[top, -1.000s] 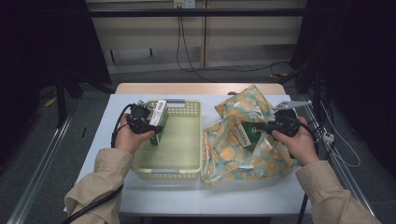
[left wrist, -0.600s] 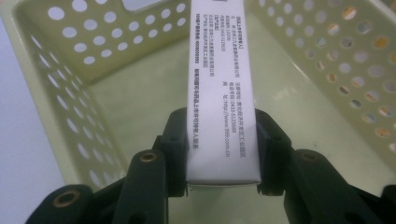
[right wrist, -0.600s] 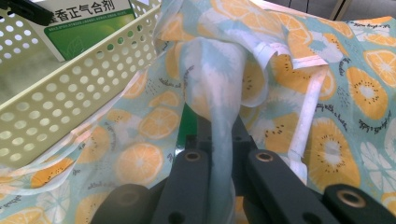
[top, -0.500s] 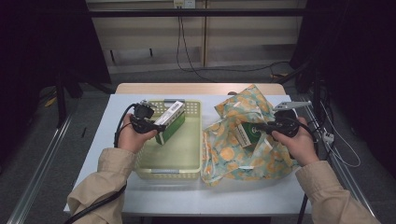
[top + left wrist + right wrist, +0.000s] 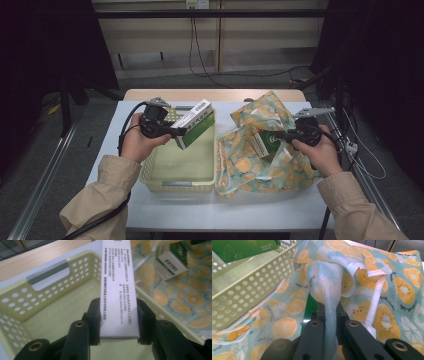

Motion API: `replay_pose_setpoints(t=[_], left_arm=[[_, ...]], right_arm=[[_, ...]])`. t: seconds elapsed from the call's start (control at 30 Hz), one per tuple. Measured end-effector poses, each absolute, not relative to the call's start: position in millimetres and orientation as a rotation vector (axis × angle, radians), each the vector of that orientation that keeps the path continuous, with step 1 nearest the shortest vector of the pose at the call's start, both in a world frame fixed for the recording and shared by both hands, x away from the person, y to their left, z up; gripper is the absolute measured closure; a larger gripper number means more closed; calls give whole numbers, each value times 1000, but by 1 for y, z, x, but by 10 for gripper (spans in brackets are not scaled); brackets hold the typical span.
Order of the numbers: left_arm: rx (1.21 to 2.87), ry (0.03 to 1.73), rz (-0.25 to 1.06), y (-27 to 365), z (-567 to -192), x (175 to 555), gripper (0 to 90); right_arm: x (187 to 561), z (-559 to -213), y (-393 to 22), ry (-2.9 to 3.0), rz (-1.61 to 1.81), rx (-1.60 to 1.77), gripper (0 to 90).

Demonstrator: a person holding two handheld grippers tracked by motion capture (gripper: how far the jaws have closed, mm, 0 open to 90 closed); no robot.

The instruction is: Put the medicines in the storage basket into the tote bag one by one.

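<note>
— Lifted since before: the left gripper [image 5: 176, 133] clamps the green-and-white cardboard box [image 5: 196, 123] above the pale green perforated plastic basket [image 5: 177, 184].

— Right gripper [image 5: 331, 311]?

— Pinching the orange-print fabric bag [image 5: 270, 165] (second box [image 5: 267, 143] probably inside).

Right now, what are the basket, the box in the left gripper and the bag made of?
Basket: looks like moulded plastic, pale green, satin, with punched holes. Box: likely thin printed cardboard, with sharp folded edges and fine text. Bag: thin printed fabric, matte, bunched where the right gripper pinches it.

Dim room w/ dark edges, table [image 5: 210, 210] evenly lit; close-ups soft, slightly blurred.
</note>
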State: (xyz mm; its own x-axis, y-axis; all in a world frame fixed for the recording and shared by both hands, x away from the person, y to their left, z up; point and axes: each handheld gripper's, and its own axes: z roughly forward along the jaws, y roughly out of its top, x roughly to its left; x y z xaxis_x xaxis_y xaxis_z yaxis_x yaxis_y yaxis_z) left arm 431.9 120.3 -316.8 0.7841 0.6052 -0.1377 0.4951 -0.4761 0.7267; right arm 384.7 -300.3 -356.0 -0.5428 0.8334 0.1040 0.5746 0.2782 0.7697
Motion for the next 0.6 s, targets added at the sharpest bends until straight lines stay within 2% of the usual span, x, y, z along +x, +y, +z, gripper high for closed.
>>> replay_pose_setpoints(t=[0.3,0.6], left_arm=[[2167,652,116,89,-299,415,628],[2232,491,64,47,-302,397,628]], right_arm=[[385,-354,-300,2234,1133,1279,887],[385,-351,-300,2227,1139,1275,887]])
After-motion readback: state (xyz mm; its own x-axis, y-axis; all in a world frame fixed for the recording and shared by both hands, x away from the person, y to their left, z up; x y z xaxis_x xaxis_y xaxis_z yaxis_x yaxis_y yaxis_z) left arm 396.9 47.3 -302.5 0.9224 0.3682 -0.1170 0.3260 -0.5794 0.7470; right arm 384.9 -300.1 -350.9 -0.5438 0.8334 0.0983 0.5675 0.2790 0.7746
